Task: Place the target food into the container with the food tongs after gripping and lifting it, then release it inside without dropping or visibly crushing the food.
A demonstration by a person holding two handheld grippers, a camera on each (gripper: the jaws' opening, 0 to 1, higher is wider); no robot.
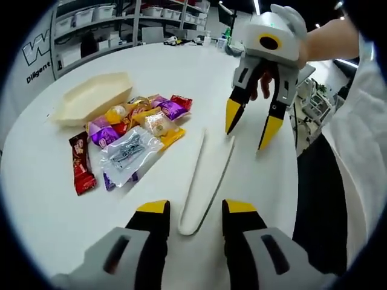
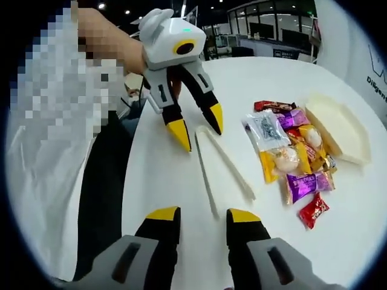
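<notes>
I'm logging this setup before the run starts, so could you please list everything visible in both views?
food tongs: one, white, lying on the table between the two grippers, closed end toward the left gripper.
container: one, cream, boat-shaped, empty, beyond the snacks.
wrapped snacks: a loose pile, at least eight, red, purple, yellow and clear wrappers, between container and tongs.
table: one, white, round.
shelving with bins: grey, behind the table.
left gripper: grey, yellow-tipped black jaws open, either side of the tongs' closed end.
right gripper: white-grey, jaws open, above the tongs' far end.
person's hand: holding the right gripper.
</notes>
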